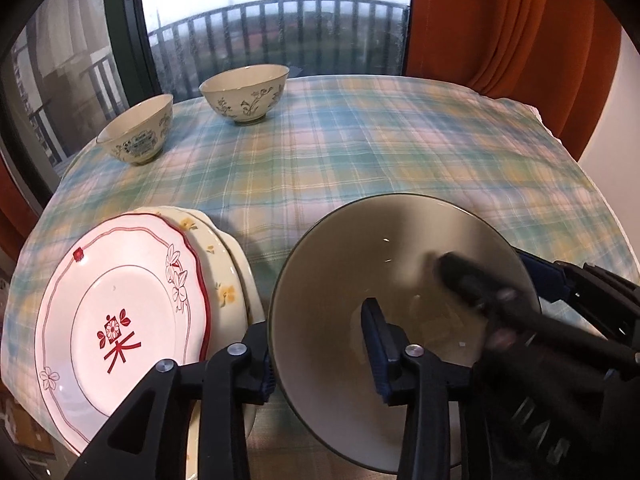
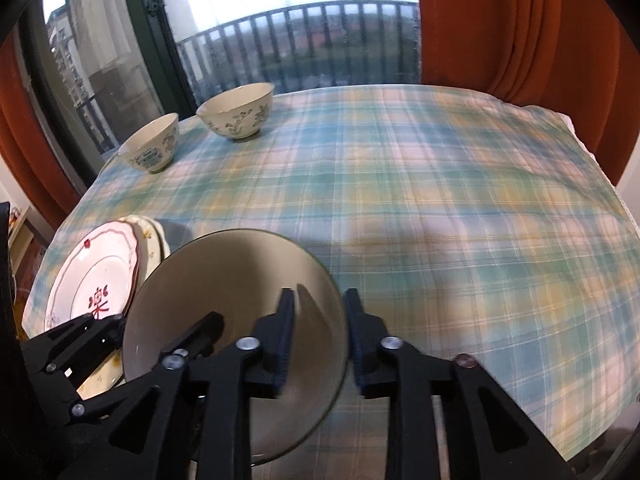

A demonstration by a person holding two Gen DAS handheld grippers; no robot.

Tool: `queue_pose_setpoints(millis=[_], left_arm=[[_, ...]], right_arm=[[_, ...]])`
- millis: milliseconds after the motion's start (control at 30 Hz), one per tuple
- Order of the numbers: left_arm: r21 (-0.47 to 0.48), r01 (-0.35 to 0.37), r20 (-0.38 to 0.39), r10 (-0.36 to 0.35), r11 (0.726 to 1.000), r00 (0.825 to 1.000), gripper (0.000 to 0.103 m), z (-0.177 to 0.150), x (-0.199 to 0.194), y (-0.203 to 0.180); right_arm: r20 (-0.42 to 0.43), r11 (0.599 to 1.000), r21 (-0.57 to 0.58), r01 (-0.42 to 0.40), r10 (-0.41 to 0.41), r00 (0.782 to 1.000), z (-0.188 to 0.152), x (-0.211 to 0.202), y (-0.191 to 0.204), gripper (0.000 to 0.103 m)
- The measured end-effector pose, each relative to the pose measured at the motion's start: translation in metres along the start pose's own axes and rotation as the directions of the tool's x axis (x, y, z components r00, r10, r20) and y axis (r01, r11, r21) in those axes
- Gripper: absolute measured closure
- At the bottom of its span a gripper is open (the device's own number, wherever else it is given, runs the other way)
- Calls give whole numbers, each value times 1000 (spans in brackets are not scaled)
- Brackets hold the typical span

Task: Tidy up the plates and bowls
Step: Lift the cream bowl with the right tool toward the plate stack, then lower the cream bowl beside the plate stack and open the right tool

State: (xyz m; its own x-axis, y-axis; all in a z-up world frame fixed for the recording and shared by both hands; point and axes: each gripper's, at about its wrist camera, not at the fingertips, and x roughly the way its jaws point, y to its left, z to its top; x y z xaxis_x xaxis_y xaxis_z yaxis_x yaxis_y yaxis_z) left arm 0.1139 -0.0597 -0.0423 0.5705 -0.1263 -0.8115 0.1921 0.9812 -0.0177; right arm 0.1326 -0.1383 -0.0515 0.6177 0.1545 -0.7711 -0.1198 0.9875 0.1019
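A big grey-beige bowl (image 1: 380, 248) (image 2: 224, 272) with a dark rim stands at the near edge of the table, right of a plate stack. My left gripper (image 1: 320, 360) straddles its left rim, one finger outside and one inside; the jaws stand apart and the inner pad is clear of the wall. My right gripper (image 2: 320, 340) straddles the right rim in the same way, with a gap showing between its inner finger and the wall. The stack has a white plate with red pattern (image 1: 120, 300) (image 2: 100, 268) on top of a cream plate with yellow flowers (image 1: 228, 280).
Two small patterned bowls (image 1: 138, 132) (image 1: 244, 92) stand apart at the far left of the plaid tablecloth (image 1: 400, 140), near the window. An orange curtain (image 1: 500, 20) hangs behind the table's far right. The plates overhang the near left edge.
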Motion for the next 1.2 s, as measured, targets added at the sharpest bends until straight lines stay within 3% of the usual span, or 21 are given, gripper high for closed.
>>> queue_pose_setpoints(millis=[67,100,167,233,700,1100,1200], left_arm=[[6,12,5,-12,1000,1000,47,0,-2,0],[9,26,10,-26,1000,1000,43,0,-2,0],[17,45,23,-45,999,999,23,0,-5,0],[23,43,41,-44,999,998,16,0,-8,-1],[-4,-3,98,3,1000,995,15,18,-18,22],[-66,-46,122,54,997,991,16,51,-17,64],[-78,-92,140,102,993,985,16,59,-20,74]], right_arm=[[15,1000,4,-3,3,1000,-1,-1,2,35],[22,1000,3,-5,5,1000,-1,-2,3,31],[21,1000,-1,-17,17,1000,0,-4,6,28],[28,1000,-8,-16,16,999,1,-6,8,26],[86,999,-32,8,-5,996,17,-17,27,23],[163,997,-79,-7,20,986,57,-12,63,23],[183,995,-103,1,18,983,70,-11,74,23]])
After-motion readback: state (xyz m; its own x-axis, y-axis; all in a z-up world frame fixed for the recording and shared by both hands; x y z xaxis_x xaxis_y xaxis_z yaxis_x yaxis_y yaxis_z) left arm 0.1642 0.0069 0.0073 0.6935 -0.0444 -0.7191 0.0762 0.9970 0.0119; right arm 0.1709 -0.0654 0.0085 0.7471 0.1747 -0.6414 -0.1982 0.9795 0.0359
